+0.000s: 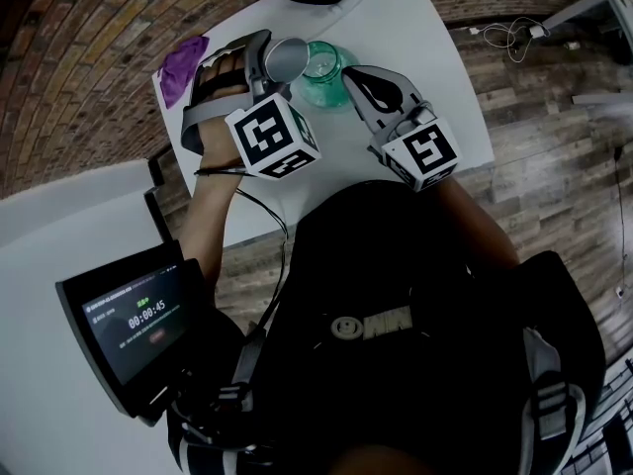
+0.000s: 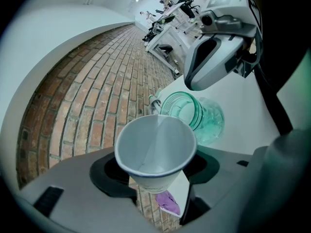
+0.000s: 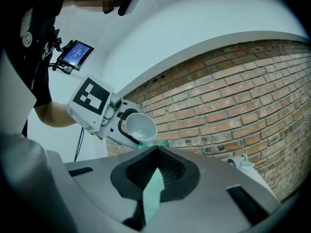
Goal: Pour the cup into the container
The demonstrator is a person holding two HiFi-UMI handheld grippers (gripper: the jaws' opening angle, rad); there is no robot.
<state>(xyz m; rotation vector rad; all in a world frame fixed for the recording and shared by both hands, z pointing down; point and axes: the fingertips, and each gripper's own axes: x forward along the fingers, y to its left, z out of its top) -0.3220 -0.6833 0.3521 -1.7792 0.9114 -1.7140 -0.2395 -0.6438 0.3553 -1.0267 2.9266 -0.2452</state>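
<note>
White paper cup [image 2: 156, 152] is sitting between the jaws of the left gripper [image 2: 155, 173], whose dark pads are pressing on its sides at a middling width. The cup is lying tipped, its open mouth facing back toward the left gripper's camera and its lip reaching out ahead of the fingertips.

Just beyond that lip, ahead and slightly to the right of the left gripper, a green translucent container [image 2: 192, 113] of ribbed glass is standing on the white table [image 1: 435, 57]. In the head view the cup [image 1: 287, 59] and the container [image 1: 324, 72] are showing side by side, touching or very nearly so; which of the two cannot be told.

The right gripper [image 1: 354, 85] is reaching in from the container's other side. In its own view its jaws are standing narrow, and a thin green strip of the container's wall [image 3: 154, 193] is being pinched between the pads. From there the left gripper [image 3: 121, 125] and the tipped cup [image 3: 141, 126] are appearing directly ahead, just above the fingertips.

A purple cloth [image 1: 183, 65] is lying on the table's edge, out to the left of the left gripper and well apart from the cup. A brick-patterned floor [image 2: 87, 101] is showing beyond the table.
</note>
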